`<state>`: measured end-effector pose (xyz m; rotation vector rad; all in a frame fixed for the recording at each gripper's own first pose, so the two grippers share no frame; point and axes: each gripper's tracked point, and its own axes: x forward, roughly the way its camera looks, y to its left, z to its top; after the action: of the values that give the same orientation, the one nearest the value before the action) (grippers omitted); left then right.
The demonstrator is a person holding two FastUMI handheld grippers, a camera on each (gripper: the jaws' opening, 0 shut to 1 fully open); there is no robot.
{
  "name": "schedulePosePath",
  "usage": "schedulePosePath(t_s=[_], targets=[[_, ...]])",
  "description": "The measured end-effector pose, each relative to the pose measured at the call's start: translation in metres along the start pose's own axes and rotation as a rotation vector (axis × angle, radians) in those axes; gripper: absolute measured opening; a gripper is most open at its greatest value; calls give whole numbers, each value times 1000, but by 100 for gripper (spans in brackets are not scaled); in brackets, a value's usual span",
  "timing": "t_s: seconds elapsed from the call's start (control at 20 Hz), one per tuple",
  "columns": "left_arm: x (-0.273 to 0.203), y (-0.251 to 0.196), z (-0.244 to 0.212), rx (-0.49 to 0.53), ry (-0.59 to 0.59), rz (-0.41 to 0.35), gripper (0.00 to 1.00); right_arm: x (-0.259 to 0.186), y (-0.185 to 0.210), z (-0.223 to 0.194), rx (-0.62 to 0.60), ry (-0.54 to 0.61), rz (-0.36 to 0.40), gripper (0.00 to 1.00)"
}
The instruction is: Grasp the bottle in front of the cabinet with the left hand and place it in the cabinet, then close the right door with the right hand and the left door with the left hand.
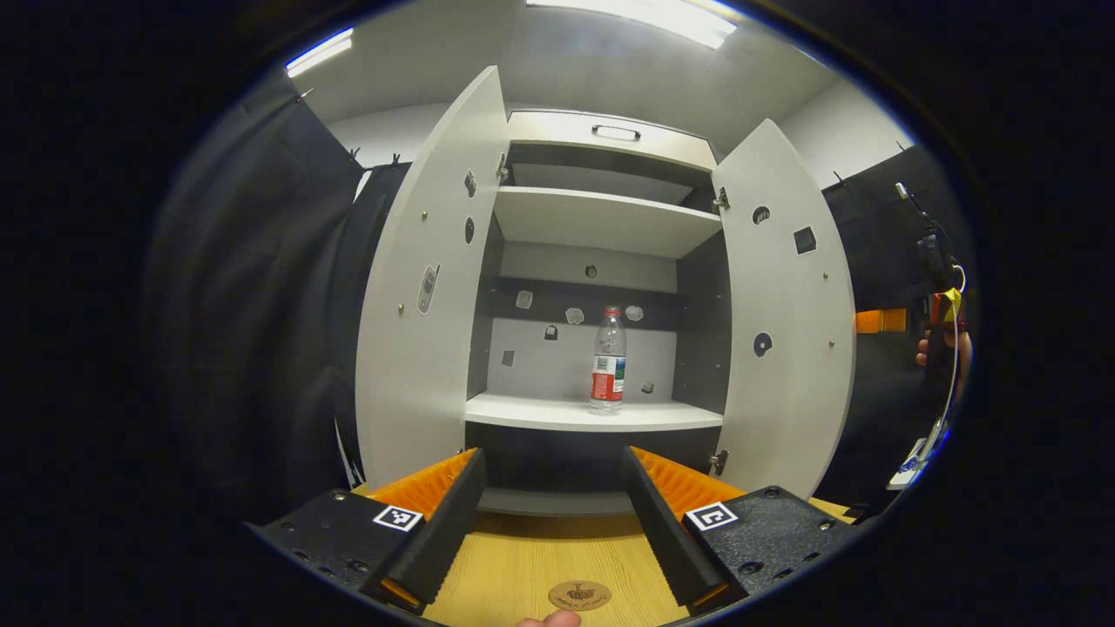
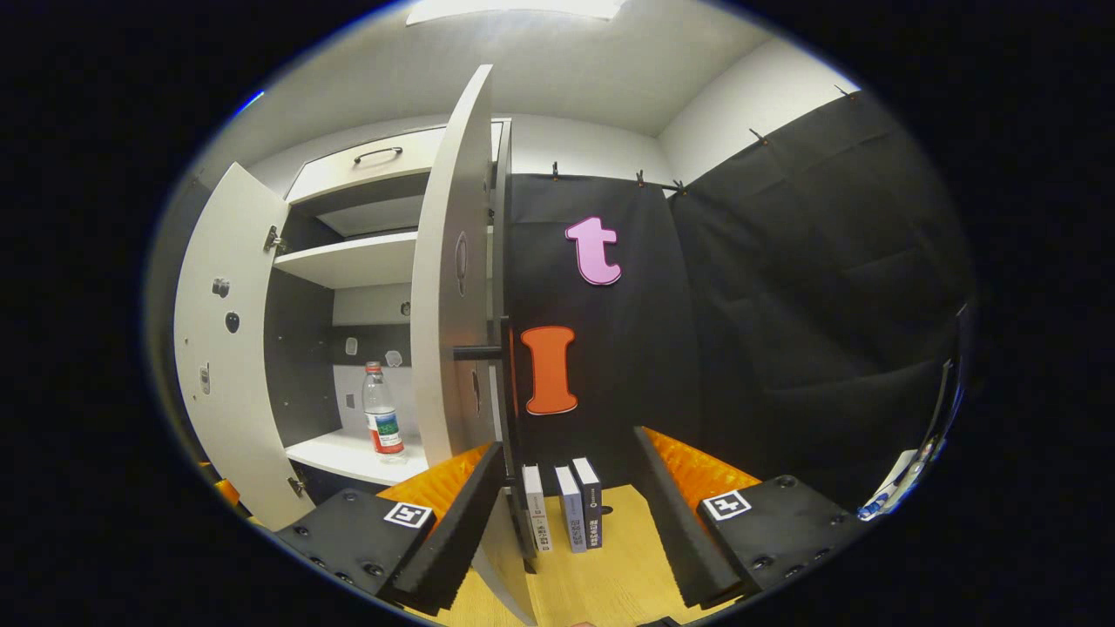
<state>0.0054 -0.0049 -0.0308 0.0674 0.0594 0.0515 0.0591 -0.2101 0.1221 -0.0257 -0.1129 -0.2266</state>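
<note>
In the left gripper view, the left tongs are held open and empty over the wooden desk, with a round emblem seen on the desk's near edge between the fingers. Just beyond the fingertips the cabinet is faced squarely, with both doors swung wide: the left door and the right door. The bottle is seen standing upright on the lower shelf, near the shelf's front edge and somewhat right of its middle, apart from both doors and well apart from the tongs. An upper shelf is seen above it, and a drawer with a handle at the top. At the far right of this view a hand holding the other gripper is glimpsed; its jaws cannot be made out there. In the right gripper view, the right tongs are likewise spread open and nothing is gripped. The edge of the right door is seen just beside the left finger, though contact cannot be judged. Three small boxes are stood upright on the desk between the fingers, against the black cloth wall. Farther off, past the door, the bottle is seen upright on the shelf, with the left door open beyond it.
</note>
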Motion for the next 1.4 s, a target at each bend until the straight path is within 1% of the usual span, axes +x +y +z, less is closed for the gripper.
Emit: schedulePosePath(t_s=[0.1, 0.15, 0.2, 0.3, 0.5, 0.75, 0.95, 1.25, 1.4], targets=[[0, 1, -1, 1, 1, 0, 95, -2, 5, 0, 4, -1, 19, 97], [0, 1, -1, 2, 1, -1, 95, -2, 9, 0, 2, -3, 24, 100], [1, 1, 0, 3, -1, -3, 95, -4, 10, 0, -5, -4, 28, 96], [0, -1, 1, 3, -10, -10, 95, -6, 17, 0, -17, -8, 34, 96], [2, -1, 1, -4, -11, -21, 94, -15, 46, -2, -8, 0, 89, 96], [2, 6, 1, -7, -11, -16, 95, -19, 64, -2, -37, -6, 90, 96], [4, 15, 3, -2, -14, -5, 95, -17, 87, -6, 1, 6, 136, 95], [1, 29, 4, -2, -10, 13, 95, -12, 111, -9, 21, 11, 170, 95], [1, 33, 4, -5, -12, 15, 95, -10, 129, -12, 37, 20, 205, 96]])
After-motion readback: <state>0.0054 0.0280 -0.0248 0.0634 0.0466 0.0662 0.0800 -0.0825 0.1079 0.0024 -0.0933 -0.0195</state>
